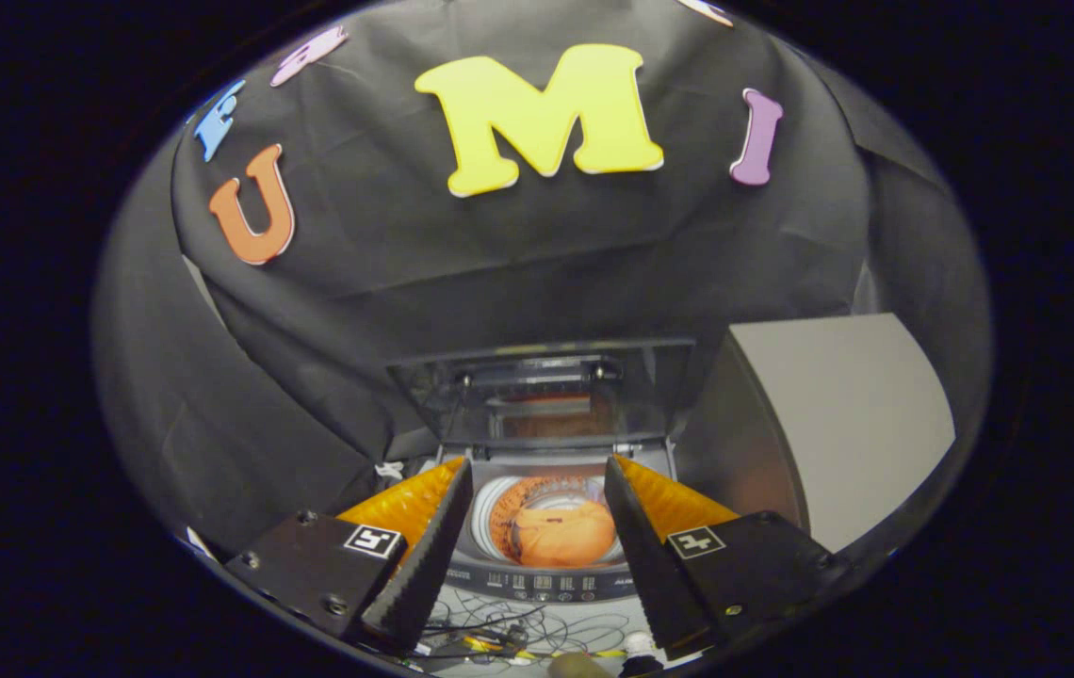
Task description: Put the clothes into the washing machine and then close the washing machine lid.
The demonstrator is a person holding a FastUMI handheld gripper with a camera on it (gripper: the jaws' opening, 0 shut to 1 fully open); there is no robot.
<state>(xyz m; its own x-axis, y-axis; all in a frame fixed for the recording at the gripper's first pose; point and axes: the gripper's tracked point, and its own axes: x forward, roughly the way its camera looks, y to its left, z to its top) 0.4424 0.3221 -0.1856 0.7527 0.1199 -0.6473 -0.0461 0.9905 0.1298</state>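
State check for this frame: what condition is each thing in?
Washer lid: raised, upright behind the tub.
Orange garment: inside the drum.
Drum: open, garment in it.
Gripper: open, holding nothing, fingers either side of the drum opening.
Cables: loose, tangled in front of the washer.

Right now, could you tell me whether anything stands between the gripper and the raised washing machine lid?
Nothing visible does. The gripper is open and holds nothing, the orange clothes already lie in the drum beyond its fingers, and the lid stands raised behind the opening with free space before it.
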